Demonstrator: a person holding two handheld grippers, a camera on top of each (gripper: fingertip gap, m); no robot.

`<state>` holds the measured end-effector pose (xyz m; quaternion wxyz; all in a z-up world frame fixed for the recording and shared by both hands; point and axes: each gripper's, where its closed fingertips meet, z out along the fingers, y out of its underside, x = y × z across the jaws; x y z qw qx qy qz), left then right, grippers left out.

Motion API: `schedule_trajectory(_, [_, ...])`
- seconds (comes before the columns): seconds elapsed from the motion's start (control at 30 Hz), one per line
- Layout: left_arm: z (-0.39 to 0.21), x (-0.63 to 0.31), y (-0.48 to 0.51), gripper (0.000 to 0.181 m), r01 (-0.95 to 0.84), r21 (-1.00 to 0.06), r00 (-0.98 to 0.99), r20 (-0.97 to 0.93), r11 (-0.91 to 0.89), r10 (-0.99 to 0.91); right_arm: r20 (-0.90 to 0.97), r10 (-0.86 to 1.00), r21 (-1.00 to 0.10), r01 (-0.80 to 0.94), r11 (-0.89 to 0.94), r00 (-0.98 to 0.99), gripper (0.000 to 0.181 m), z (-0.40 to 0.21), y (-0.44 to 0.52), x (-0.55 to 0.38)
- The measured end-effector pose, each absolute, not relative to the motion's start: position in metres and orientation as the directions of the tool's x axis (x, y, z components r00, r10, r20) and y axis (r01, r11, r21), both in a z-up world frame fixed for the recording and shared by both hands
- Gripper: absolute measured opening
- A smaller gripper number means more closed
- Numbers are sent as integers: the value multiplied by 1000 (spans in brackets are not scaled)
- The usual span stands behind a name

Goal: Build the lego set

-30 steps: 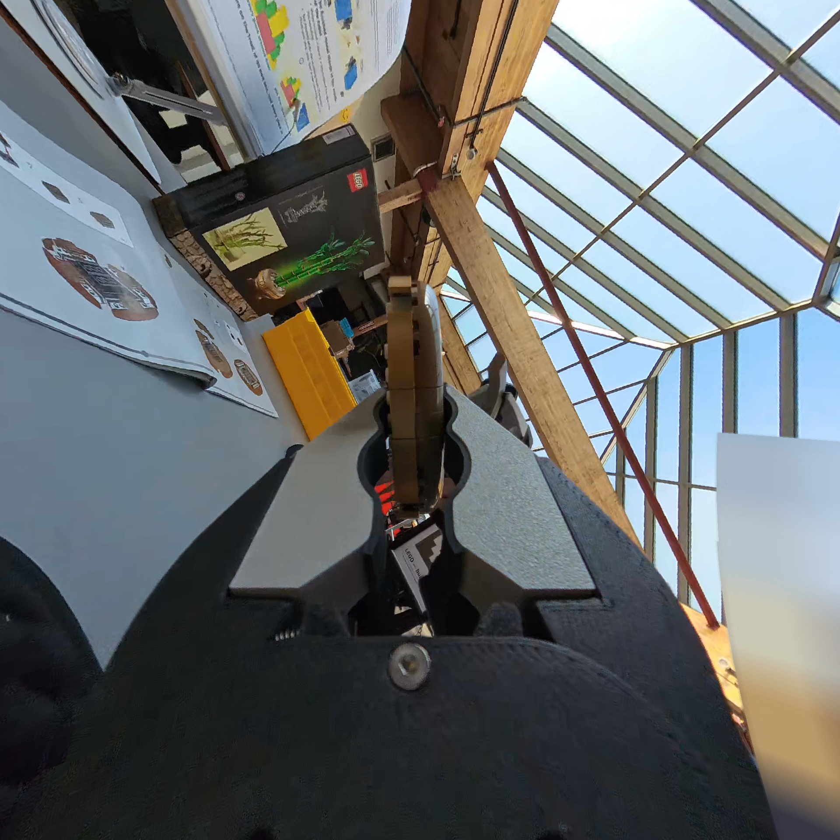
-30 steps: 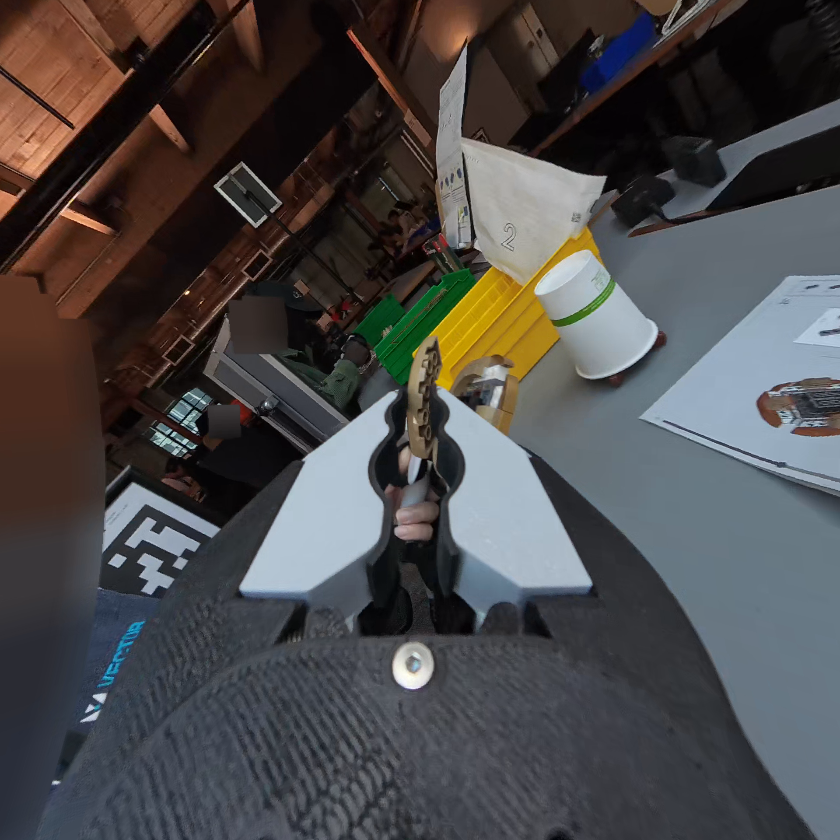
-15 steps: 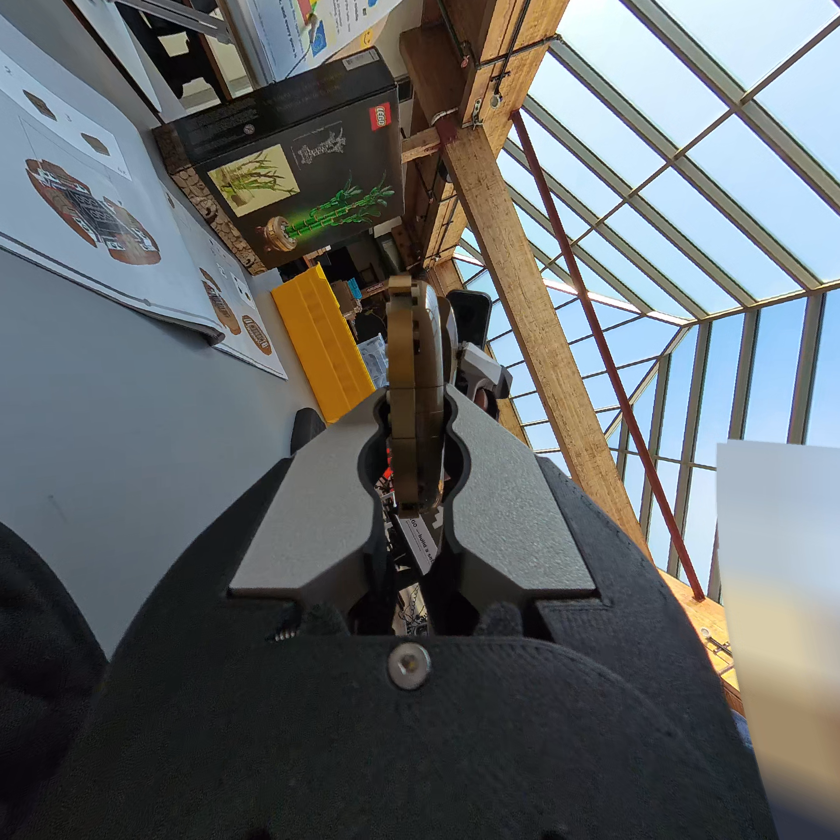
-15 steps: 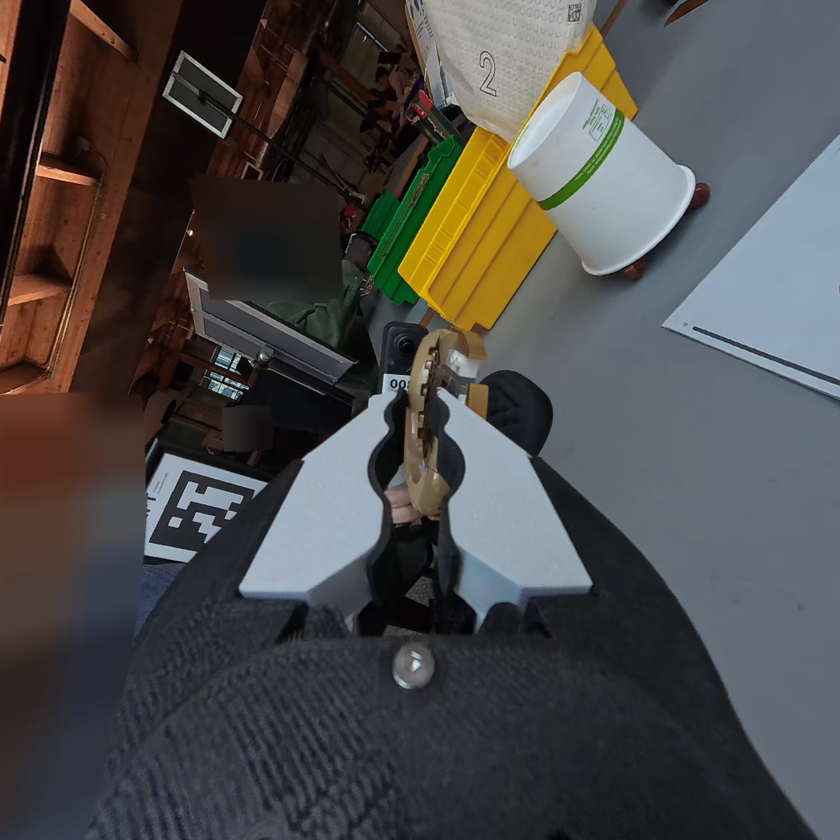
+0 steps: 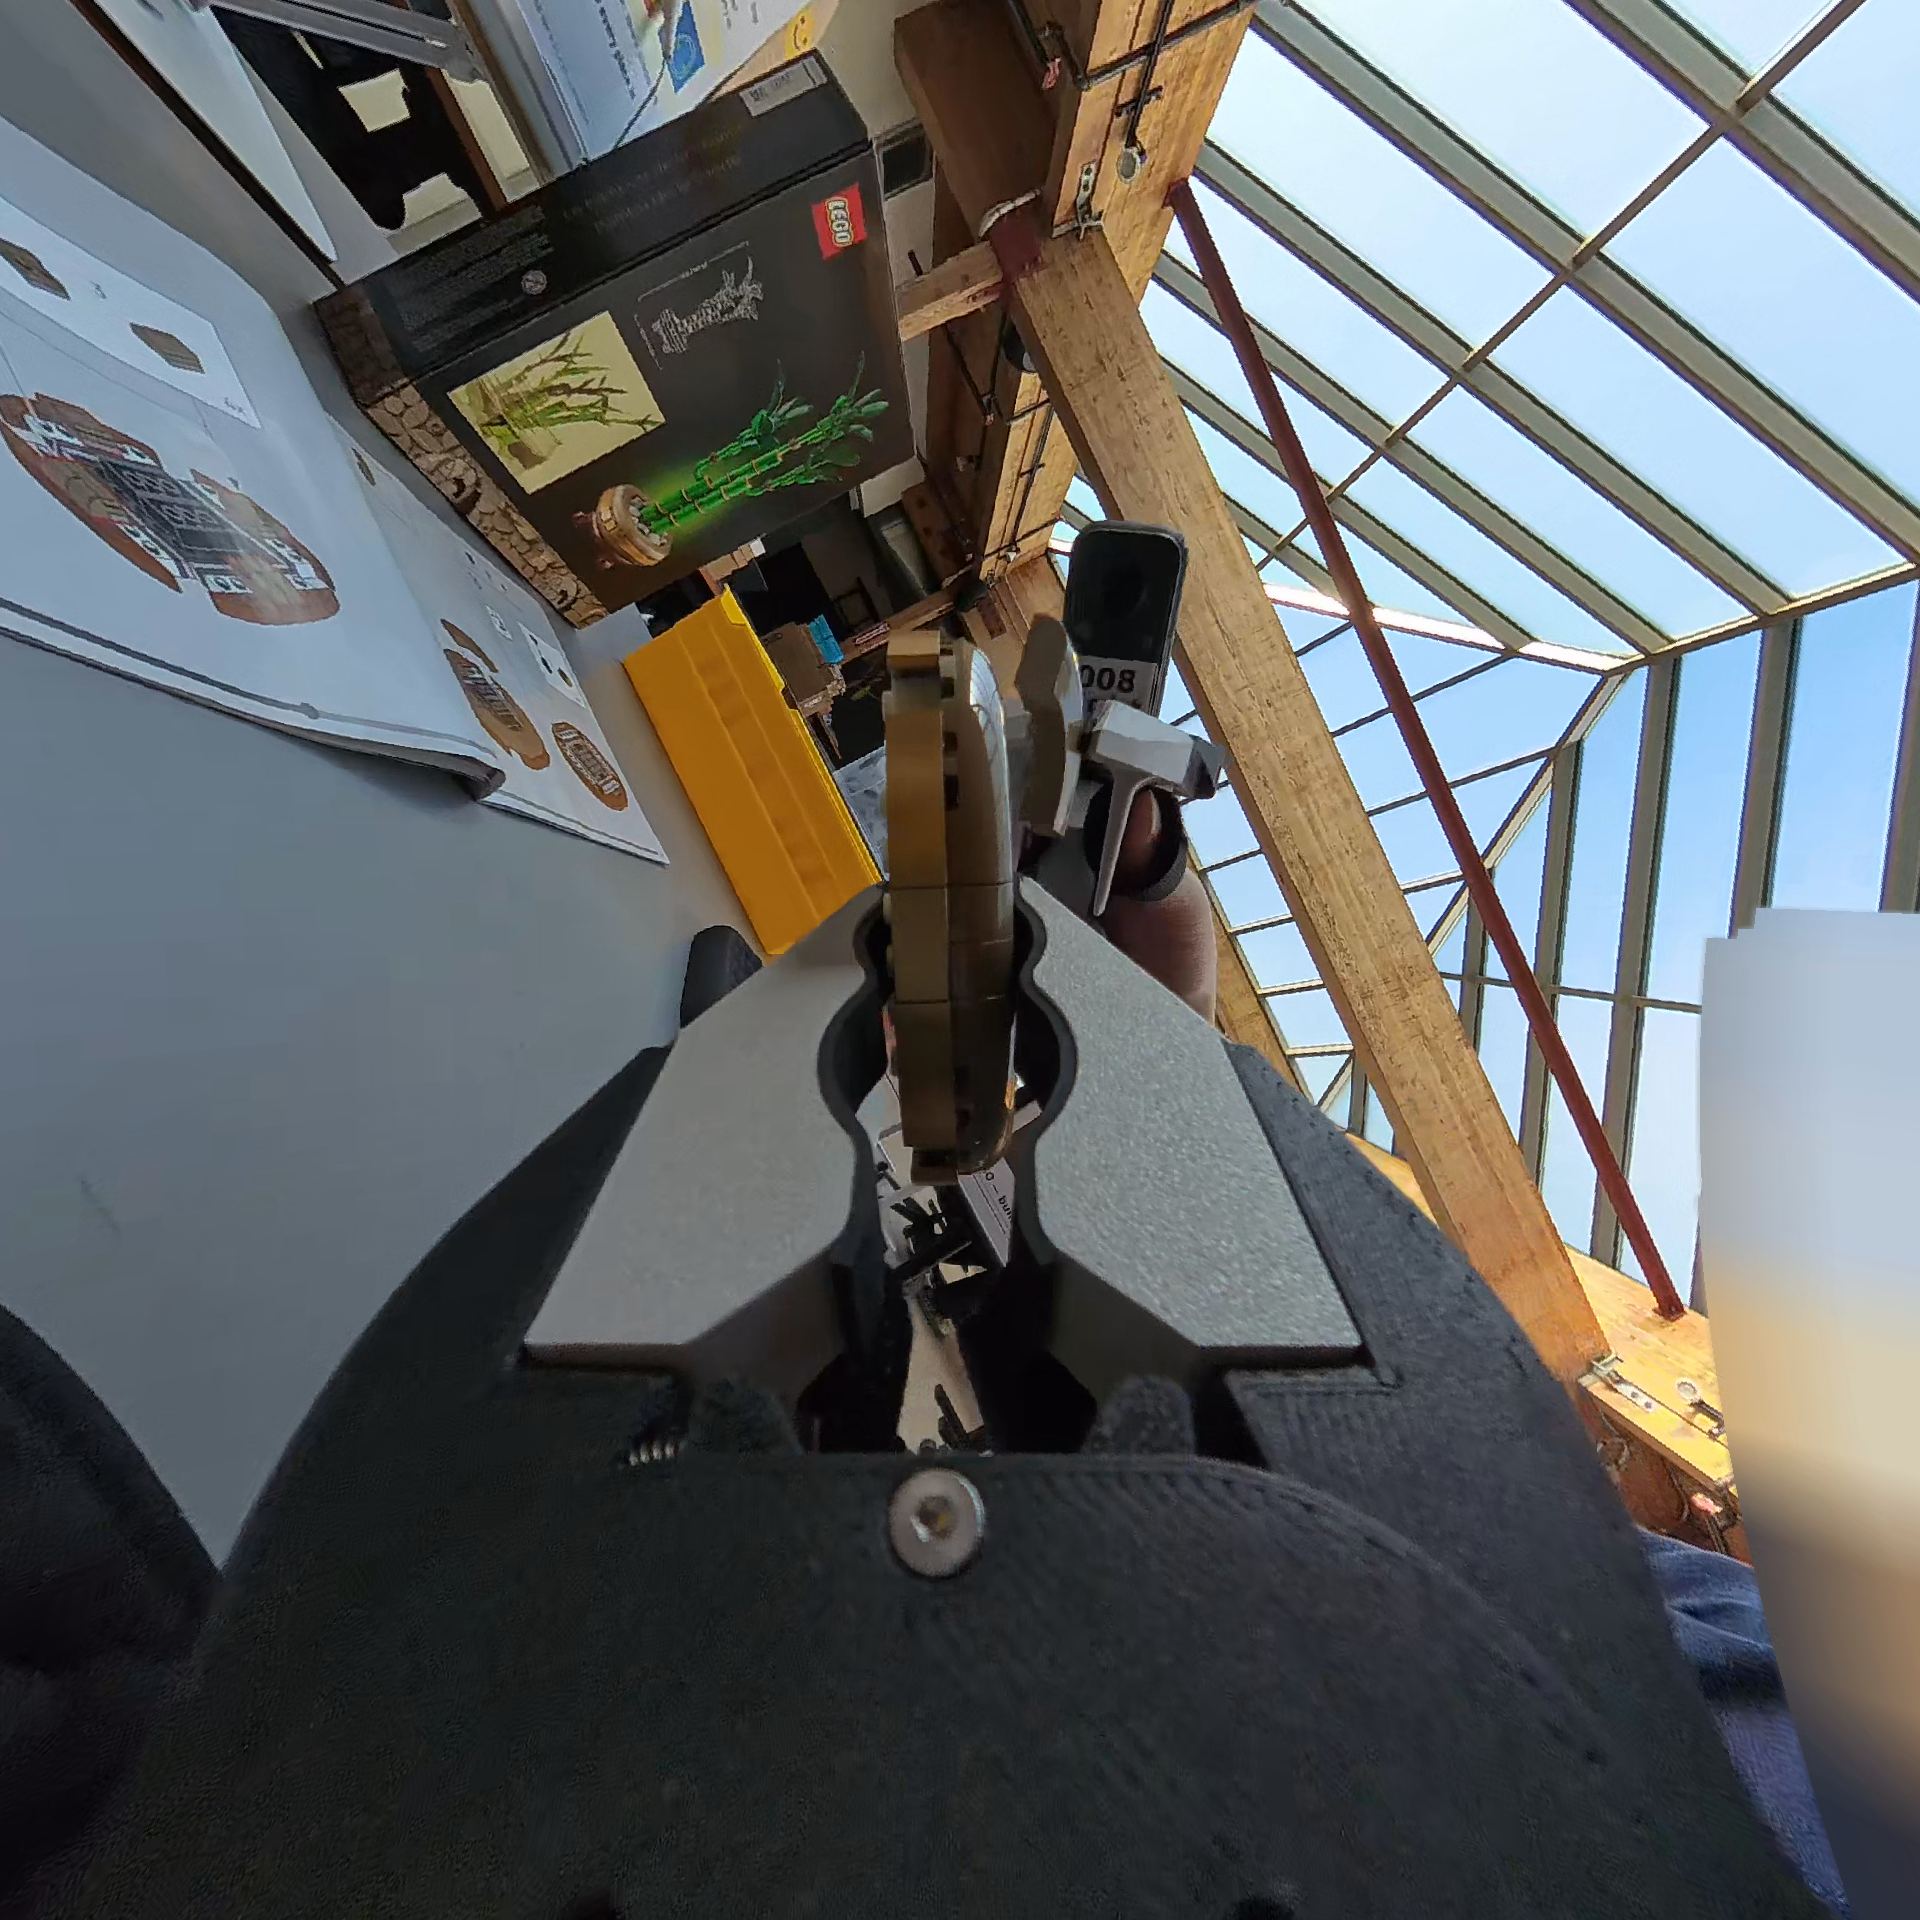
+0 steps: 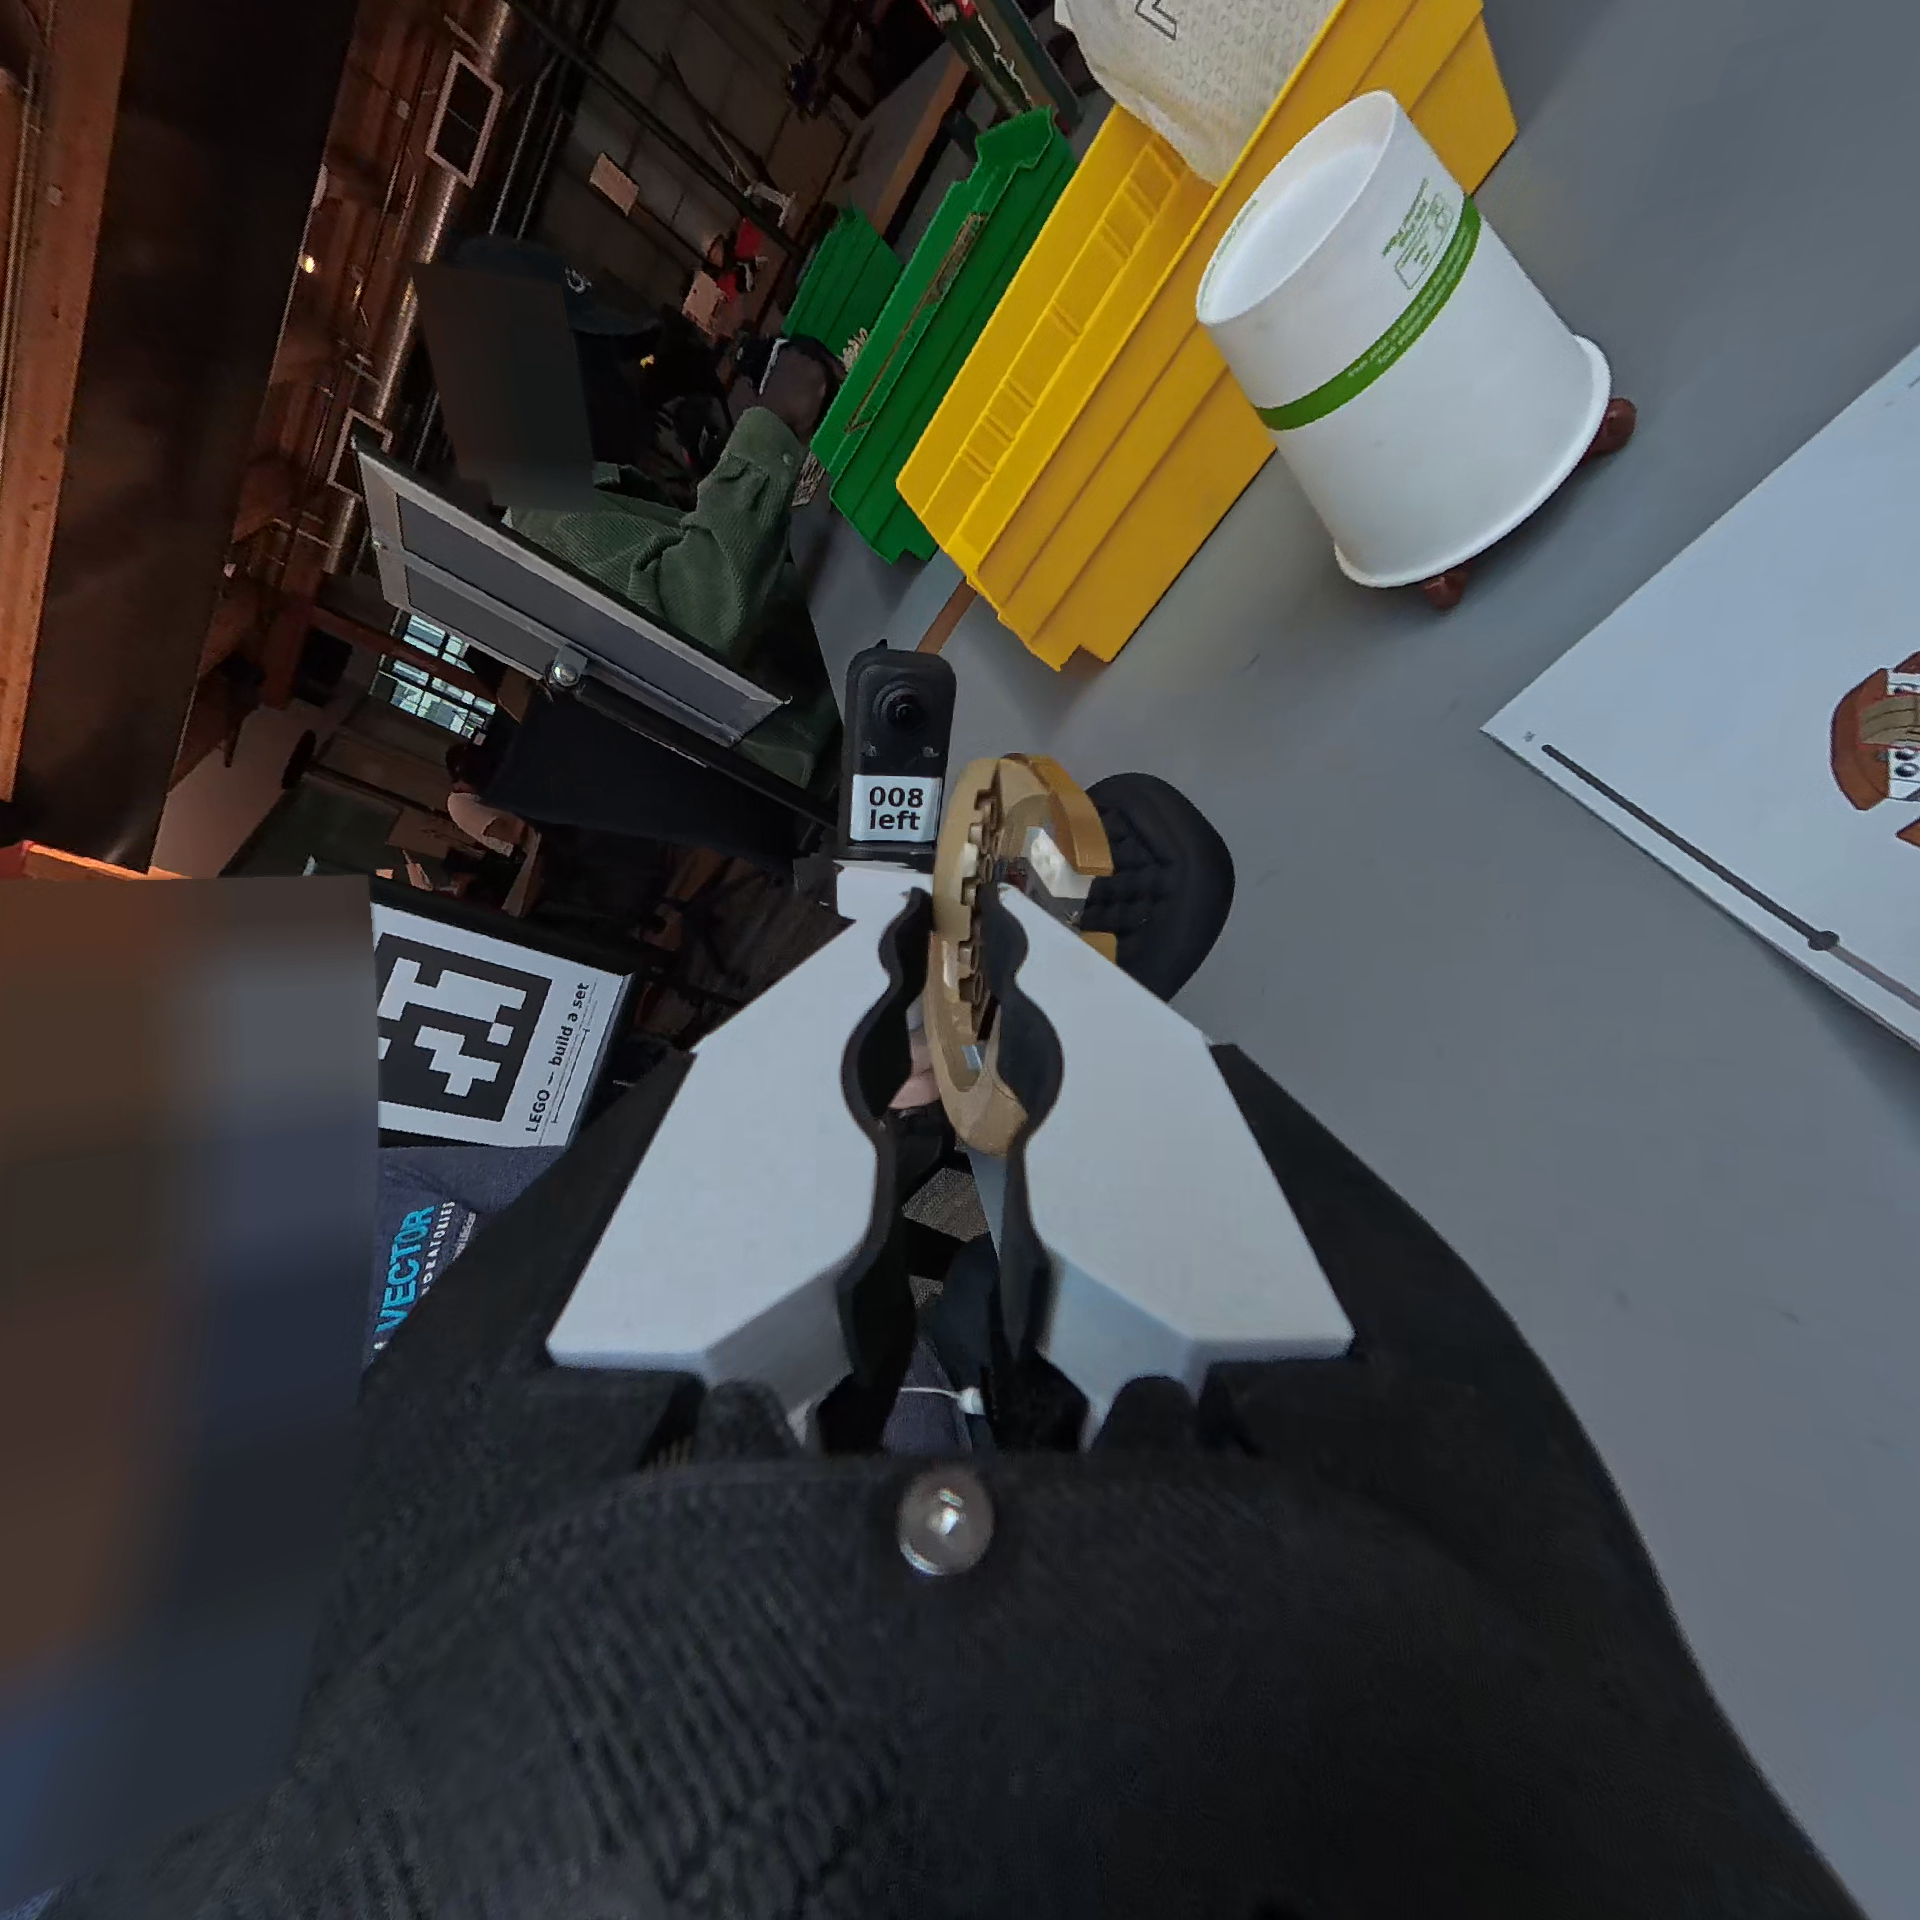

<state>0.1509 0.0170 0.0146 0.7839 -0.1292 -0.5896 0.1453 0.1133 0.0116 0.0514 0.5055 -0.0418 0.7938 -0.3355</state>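
My left gripper [image 5: 951,925] is shut on a tan round lego assembly [image 5: 940,831], seen edge-on and held in the air above the grey table [image 5: 260,1039]. My right gripper [image 6: 956,914] is shut on a tan curved lego piece [image 6: 971,1029]. The two grippers face each other tip to tip. In the left wrist view the right gripper [image 5: 1117,758] and its piece [image 5: 1044,717] sit just behind the assembly. In the right wrist view the left gripper's assembly [image 6: 1060,831] lies right against my piece. I cannot tell whether they are joined.
An open instruction booklet [image 5: 208,520] lies on the table, with the black lego box [image 5: 665,343] standing behind it. Yellow bins [image 6: 1122,395] and green bins [image 6: 935,312] line the table's far edge. An upturned white paper cup [image 6: 1403,343] stands near them. The left gripper's tips are roughly 6 cm from the right gripper's.
Both grippers have moved toward each other. The right gripper and its piece now show just behind the left one's assembly. Both stay shut on their pieces.
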Motion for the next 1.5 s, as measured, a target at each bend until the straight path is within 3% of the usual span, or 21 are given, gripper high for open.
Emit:
schedule_trajectory(0.43, [23, 148, 25, 18, -69, -404, 300, 864, 912, 405, -779, -433, -569, 224, 791, -453, 9, 45, 20, 118])
schedule_trajectory(0.53, [25, 149, 26, 18, -73, -406, 309, 859, 911, 408, -762, -446, -590, 220, 777, -470, 9, 48, 19, 119])
schedule_trajectory(0.63, [26, 149, 27, 18, -71, -404, 312, 859, 912, 405, -730, -451, -620, 217, 754, -514, 20, 48, 15, 118])
schedule_trajectory(1.0, [28, 152, 25, 18, -77, -367, 334, 866, 927, 371, -617, -496, -707, 154, 690, -611, 20, 45, 12, 120])
schedule_trajectory(1.23, [28, 152, 25, 18, -77, -350, 345, 869, 934, 354, -483, -524, -793, 97, 601, -701, 30, 53, 10, 113])
schedule_trajectory(1.37, [27, 150, 30, 18, -34, -361, 353, 868, 932, 349, -388, -561, -856, 61, 513, -731, 47, 65, 12, 103])
schedule_trajectory(1.43, [27, 147, 37, 18, 11, -372, 365, 866, 928, 343, -387, -571, -849, 38, 527, -724, 61, 60, 15, 97])
schedule_trajectory(1.5, [28, 143, 46, 18, 61, -390, 376, 862, 919, 340, -448, -612, -823, 33, 567, -652, 58, 55, 24, 99])
